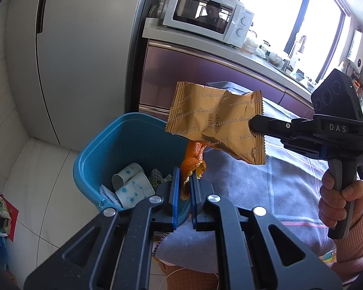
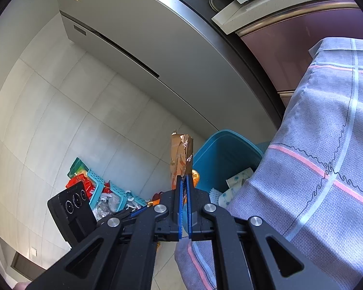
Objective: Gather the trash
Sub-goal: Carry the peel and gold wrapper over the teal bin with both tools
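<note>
Left gripper [image 1: 184, 183]: jaws drawn close together and clamped on a piece of orange peel [image 1: 192, 163], which stands up from between the blue pads [image 1: 176, 193]. The peel sits at the near right rim of the blue bin, over the line where the bin meets the cloth-covered surface [image 1: 266, 188].

Right gripper [image 2: 184, 188]: jaws nearly together, clamped on the lower edge of a gold snack wrapper [image 2: 181, 159]. In the left wrist view this gripper [image 1: 253, 123] enters from the right, gripping the wrapper [image 1: 217, 120] at its right side; the wrapper hangs in the air above and just behind the peel, over the right edge of the bin. The person's right hand [image 1: 341, 200] grasps the gripper's handle, with a pink sleeve at the wrist.

Blue bin [image 1: 133, 145]: stands on the pale tiled floor [image 1: 36, 193], touching or just beside the surface draped in grey-blue checked cloth. Inside lie crumpled paper cups [image 1: 133, 186] with a blue dot pattern and some white foam netting [image 1: 157, 176].

On the floor to the left of the bin, in the right wrist view: a turquoise slatted basket [image 2: 101, 188] with red and green packaging around it.

Beyond the bin: a grey refrigerator [image 1: 72, 60], purple cabinet fronts [image 1: 193, 72], and a white microwave oven [image 1: 205, 17] on the counter beneath a bright window.
</note>
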Tool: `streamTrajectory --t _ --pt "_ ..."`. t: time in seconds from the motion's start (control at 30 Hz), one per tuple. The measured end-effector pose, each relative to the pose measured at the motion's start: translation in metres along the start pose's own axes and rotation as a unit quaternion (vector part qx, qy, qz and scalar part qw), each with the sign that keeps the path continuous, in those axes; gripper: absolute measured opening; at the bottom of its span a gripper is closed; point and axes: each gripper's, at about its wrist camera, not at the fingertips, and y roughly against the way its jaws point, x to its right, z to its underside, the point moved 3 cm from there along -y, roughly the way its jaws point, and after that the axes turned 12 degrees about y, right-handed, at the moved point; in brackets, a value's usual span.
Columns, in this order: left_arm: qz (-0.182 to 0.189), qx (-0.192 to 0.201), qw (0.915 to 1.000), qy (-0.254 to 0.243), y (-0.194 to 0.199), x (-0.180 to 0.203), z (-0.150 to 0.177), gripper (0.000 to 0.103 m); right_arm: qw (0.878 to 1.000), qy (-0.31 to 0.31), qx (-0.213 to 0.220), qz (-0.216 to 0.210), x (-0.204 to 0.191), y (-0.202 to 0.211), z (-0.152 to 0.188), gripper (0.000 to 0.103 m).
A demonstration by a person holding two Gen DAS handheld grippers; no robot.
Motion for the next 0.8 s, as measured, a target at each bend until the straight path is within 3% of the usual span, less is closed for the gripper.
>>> streamTrajectory --t 0.8 --pt "-0.018 -0.009 0.9997 0.016 -0.018 -0.013 -0.002 0.008 1.000 -0.006 -0.025 0.018 -0.010 -0.032 -0.001 0.002"
